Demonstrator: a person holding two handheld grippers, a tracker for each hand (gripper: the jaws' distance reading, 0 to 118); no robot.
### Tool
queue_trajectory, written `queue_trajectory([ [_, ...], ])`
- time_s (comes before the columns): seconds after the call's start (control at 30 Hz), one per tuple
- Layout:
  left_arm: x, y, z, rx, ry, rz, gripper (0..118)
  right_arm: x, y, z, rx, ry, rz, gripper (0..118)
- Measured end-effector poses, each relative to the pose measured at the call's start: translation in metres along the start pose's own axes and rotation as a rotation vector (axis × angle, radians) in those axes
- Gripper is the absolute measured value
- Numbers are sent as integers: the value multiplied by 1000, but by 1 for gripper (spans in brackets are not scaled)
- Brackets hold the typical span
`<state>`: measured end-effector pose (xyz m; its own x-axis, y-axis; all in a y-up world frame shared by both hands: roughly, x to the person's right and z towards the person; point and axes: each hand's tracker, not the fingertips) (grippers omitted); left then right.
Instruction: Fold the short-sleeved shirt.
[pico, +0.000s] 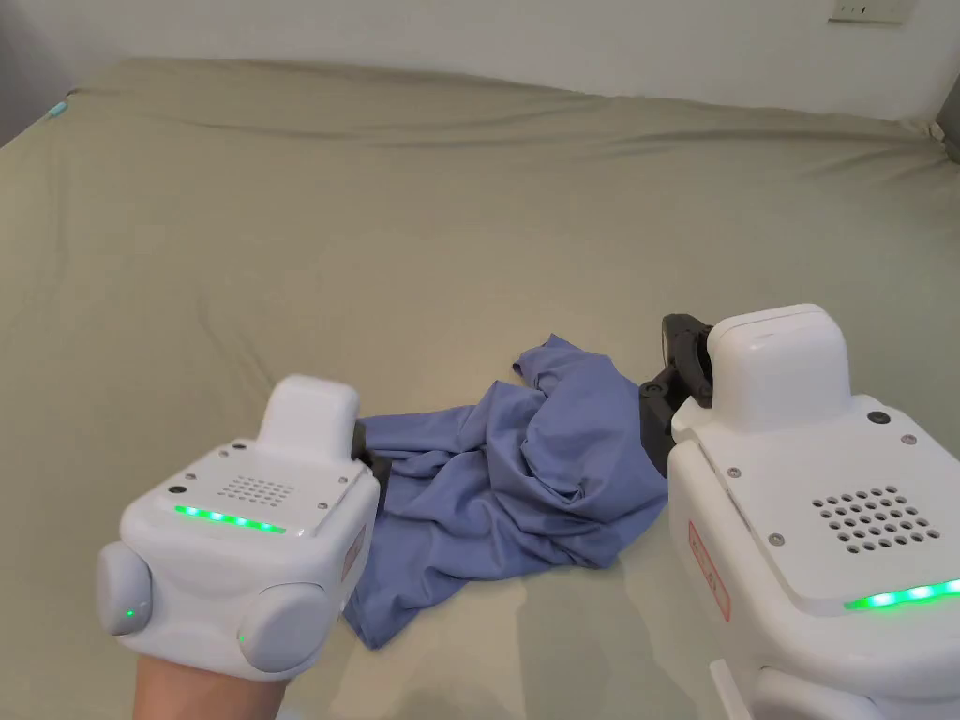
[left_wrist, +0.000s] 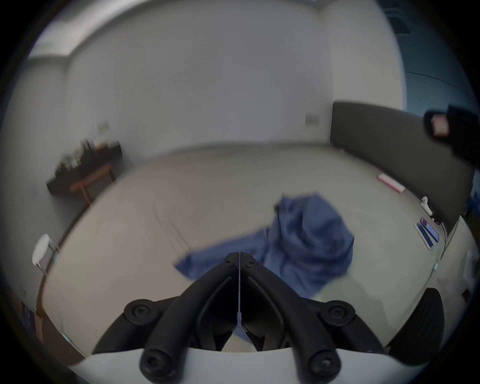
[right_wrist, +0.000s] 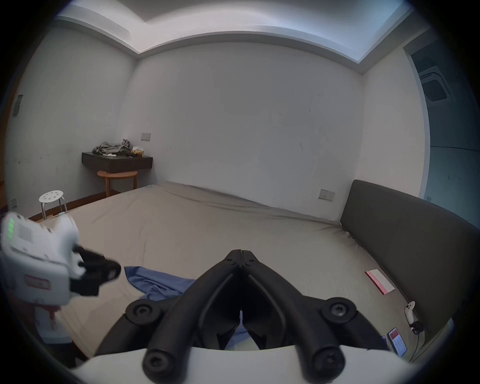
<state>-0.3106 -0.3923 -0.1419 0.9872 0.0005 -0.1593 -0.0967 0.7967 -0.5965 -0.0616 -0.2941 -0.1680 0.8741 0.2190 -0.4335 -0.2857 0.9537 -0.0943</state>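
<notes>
From the head view, the short-sleeved shirt, a blue one, lies crumpled in a heap on the bed, near its front edge, with one flap trailing toward the person; nothing of it is spread flat, so by my judgement the folding has not begun and the whole job of laying it out and folding it is left. The left gripper hangs at the shirt's left edge and the right gripper just beside its right edge, and from here I cannot tell how either pair of jaws stands. Red stickers show on the sides of both white housings, too small to read. In the left gripper view, which is blurred, the left gripper has its jaws closed tip to tip with no cloth between them, above the near flap of the shirt; flat objects lie along the bed's far right edge, their markings unreadable. In the right gripper view the right gripper likewise has its jaws pressed together on nothing, the shirt lying low and to the left of them, with the left gripper hovering beyond it. A red-edged card lies by the headboard; any writing on it cannot be made out.
</notes>
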Motion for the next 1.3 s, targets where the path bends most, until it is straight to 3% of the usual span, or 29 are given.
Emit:
queue_trajectory([
  [0.17,-5,-51,-61,-213,-29,116,0,15,-24,-18,-72,-9,-4,0],
  [0.23,-1,-62,-79,-260,6,92,10,22,-33,-23,-97,-20,-10,0],
  [0.33,3,-77,-104,-334,17,74,108,33,-44,-28,-132,-43,-22,0],
  [0.37,5,-80,-109,-319,16,77,117,35,-47,-29,-138,-48,-25,0],
  [0.57,10,-87,-124,-358,28,90,116,48,-57,-33,-185,-82,-37,0],
  [0.63,10,-84,-119,-353,20,86,106,50,-59,-33,-197,-85,-34,0],
  [0.7,9,-76,-108,-300,45,38,56,50,-60,-36,-209,-83,-29,0],
  [0.73,8,-71,-100,-263,52,14,18,50,-61,-38,-219,-79,-26,0],
  [0.77,6,-67,-95,-248,33,8,3,50,-62,-40,-226,-71,-22,0],
  [0.93,-12,-46,-54,-122,6,75,3,50,-73,-69,-329,35,-47,0],
  [1.07,-36,-36,-19,-32,31,108,3,52,-95,-113,-459,62,-10,0],
  [1.13,-50,-36,-10,-29,39,116,3,54,-111,-140,-540,93,-21,6],
  [1.23,-64,-40,-2,-33,53,118,3,57,-138,-181,-660,146,-84,100],
  [1.27,-67,-42,-1,-37,59,114,3,57,-149,-195,-684,151,-94,118],
  [1.3,-69,-45,-1,-45,66,107,3,56,-157,-207,-666,148,-94,116],
])
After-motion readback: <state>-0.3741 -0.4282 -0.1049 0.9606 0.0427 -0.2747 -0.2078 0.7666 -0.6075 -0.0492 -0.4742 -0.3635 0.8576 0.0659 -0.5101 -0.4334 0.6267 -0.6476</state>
